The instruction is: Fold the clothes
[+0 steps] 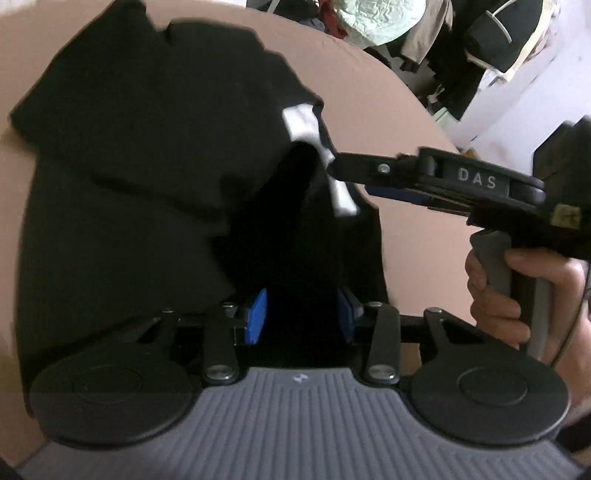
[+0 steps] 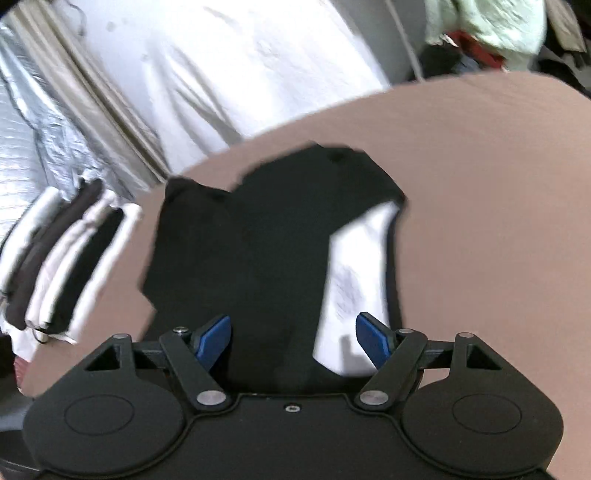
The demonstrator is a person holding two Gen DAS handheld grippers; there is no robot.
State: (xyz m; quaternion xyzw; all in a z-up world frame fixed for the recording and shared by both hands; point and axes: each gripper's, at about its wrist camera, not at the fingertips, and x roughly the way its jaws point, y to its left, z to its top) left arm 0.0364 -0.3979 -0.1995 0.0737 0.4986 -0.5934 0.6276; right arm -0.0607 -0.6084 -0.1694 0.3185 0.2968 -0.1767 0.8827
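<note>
Black garment [image 1: 140,155] on tan surface [image 1: 369,96]: soft, light, limp; grip doubled hem/corner; left gripper [image 1: 301,314] part-open, cloth between pads, unclamped; right gripper [image 2: 293,341] wide, empty.

The garment [image 2: 258,240] is lying on the surface [image 2: 480,203], directly ahead of both grippers. In the right wrist view, a stack of folded clothes [image 2: 62,266] is sitting left of it, off the surface's edge. A clothes heap [image 1: 369,18] is lying behind the surface.
</note>
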